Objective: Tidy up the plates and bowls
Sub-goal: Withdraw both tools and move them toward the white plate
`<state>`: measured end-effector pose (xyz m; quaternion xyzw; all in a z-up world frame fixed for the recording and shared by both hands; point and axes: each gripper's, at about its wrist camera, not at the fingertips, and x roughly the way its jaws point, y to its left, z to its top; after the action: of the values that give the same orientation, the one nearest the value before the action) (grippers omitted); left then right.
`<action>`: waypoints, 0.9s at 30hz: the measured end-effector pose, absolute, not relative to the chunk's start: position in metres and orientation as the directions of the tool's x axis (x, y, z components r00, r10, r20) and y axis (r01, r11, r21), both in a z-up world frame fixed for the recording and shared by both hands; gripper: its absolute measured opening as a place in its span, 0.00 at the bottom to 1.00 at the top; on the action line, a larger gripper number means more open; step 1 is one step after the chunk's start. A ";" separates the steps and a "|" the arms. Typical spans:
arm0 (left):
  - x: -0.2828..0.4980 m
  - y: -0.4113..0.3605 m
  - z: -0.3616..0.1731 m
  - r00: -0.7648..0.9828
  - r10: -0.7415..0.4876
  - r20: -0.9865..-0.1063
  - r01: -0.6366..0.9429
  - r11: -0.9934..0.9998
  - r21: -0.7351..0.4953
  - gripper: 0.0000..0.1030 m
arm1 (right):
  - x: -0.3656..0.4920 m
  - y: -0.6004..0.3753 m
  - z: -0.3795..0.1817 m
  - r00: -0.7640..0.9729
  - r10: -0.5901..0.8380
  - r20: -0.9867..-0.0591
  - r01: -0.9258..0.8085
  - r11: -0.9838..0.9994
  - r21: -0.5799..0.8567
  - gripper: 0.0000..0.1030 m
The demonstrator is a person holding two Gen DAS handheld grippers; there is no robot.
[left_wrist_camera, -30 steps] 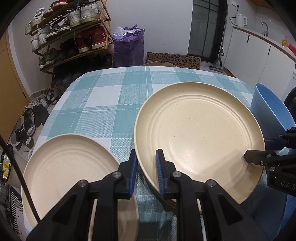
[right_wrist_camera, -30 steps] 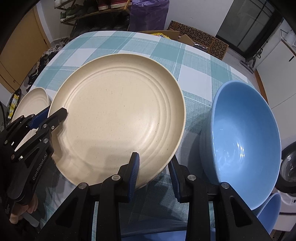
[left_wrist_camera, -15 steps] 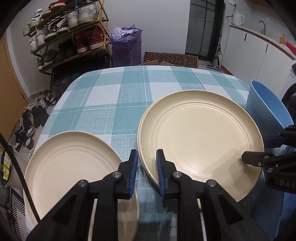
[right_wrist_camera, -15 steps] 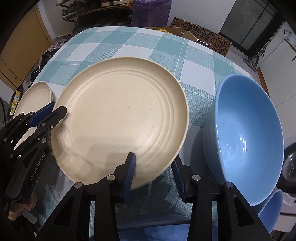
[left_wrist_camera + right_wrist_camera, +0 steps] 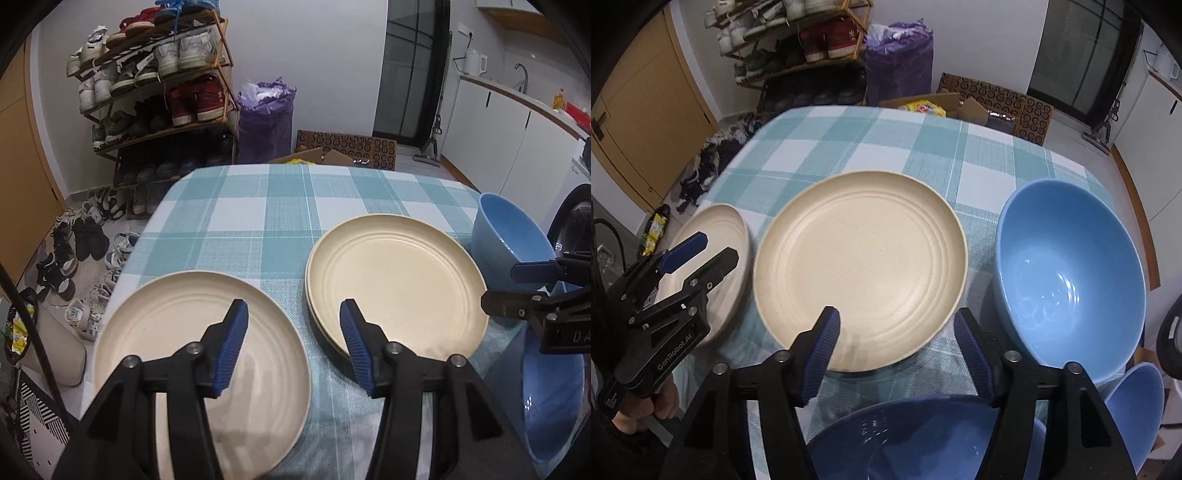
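Nearest: dark blue bowl [image 5: 905, 439] at the bench's near edge. Right gripper [image 5: 894, 343] and left gripper [image 5: 293, 345]: fingers opening, nothing between them. Middle: two cream plates, stacked [image 5: 860, 266]; single cream plate [image 5: 177, 336] alongside; light blue bowl [image 5: 1071, 280]. Beyond: checked bench [image 5: 280, 206]; shoe rack [image 5: 155, 96].

Two cream plates sit on the checked worktop [image 5: 871, 147]: one at the left [image 5: 727, 236], one in the middle [image 5: 860, 258]. Three blue bowls: a large one [image 5: 1071, 273], a darker one nearest [image 5: 905, 439], a smaller one [image 5: 1137, 402].
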<state>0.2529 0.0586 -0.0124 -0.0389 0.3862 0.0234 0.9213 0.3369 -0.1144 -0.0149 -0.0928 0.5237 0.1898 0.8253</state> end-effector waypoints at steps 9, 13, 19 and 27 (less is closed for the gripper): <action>0.213 0.077 0.018 0.751 0.028 -0.660 -0.092 0.994 -0.064 0.87 | 0.310 -0.123 0.017 0.459 0.327 -0.826 -0.408 0.904 0.132 0.80; 0.199 0.084 0.027 0.764 0.022 -0.645 -0.092 0.993 -0.075 0.88 | 0.293 -0.127 0.031 0.484 0.368 -0.794 -0.414 0.896 0.162 0.84; 0.181 0.093 0.035 0.782 0.018 -0.623 -0.093 0.992 -0.088 1.00 | 0.272 -0.129 0.048 0.510 0.433 -0.744 -0.440 0.874 0.207 0.99; 0.157 0.108 0.038 0.785 0.027 -0.619 -0.107 0.990 -0.092 1.00 | 0.251 -0.110 0.053 0.502 0.471 -0.725 -0.486 0.847 0.214 0.99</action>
<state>0.1566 0.1078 0.0383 -0.0612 0.3257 0.0355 0.9428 0.2506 -0.1102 0.0532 -0.0088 0.4158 0.2762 0.8665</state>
